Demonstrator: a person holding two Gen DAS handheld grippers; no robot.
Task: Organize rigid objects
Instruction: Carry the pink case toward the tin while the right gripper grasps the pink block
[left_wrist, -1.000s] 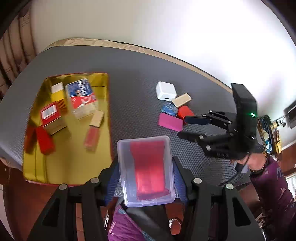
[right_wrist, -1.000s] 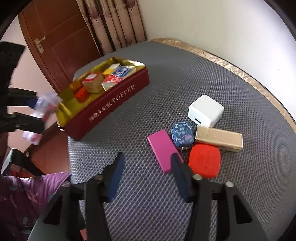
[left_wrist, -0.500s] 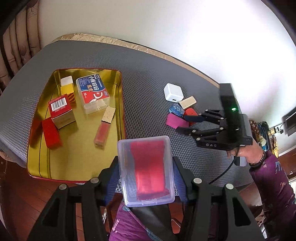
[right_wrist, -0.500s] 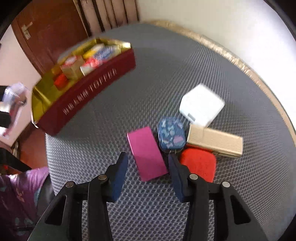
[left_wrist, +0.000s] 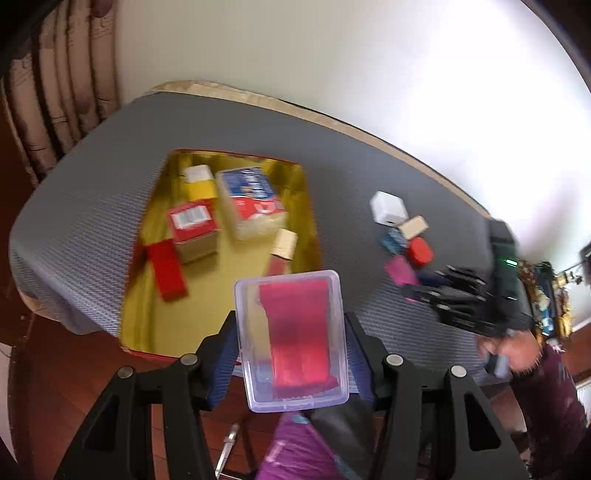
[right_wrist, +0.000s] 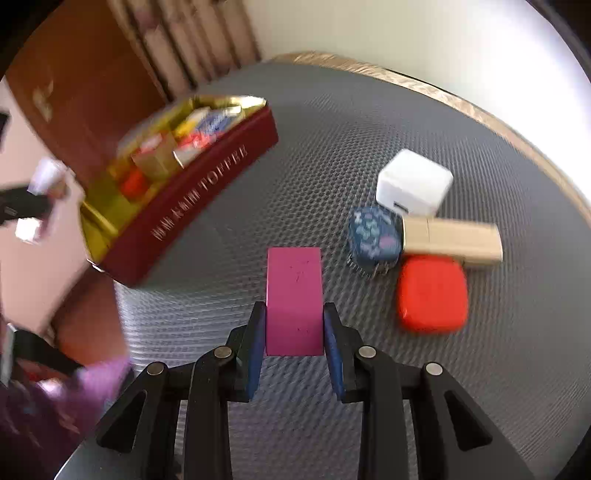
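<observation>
My left gripper (left_wrist: 291, 332) is shut on a clear plastic box (left_wrist: 291, 339) with red contents, held above the near edge of the gold tin tray (left_wrist: 147, 325). The tray holds several small boxes and red blocks. My right gripper (right_wrist: 293, 325) is closed on the sides of a magenta block (right_wrist: 293, 295) on the grey mat. It also shows in the left wrist view (left_wrist: 421, 288), blurred, at the magenta block (left_wrist: 400, 271). Right of it lie a blue patterned case (right_wrist: 373, 236), a red case (right_wrist: 430, 293), a tan box (right_wrist: 450, 236) and a white cube (right_wrist: 413, 182).
The tray's red outer wall (right_wrist: 195, 206) reads TOFFEE. The grey mat (right_wrist: 332, 122) covers a round table with a gold rim against the white wall. A curtain (left_wrist: 62, 81) and wooden door (right_wrist: 74, 85) stand at the left. The table's near edge drops to a wooden floor.
My right gripper moved forward over the magenta block and closed on its sides. My left gripper, still holding the clear box, shifted toward the tray; the view is blurred by motion.
</observation>
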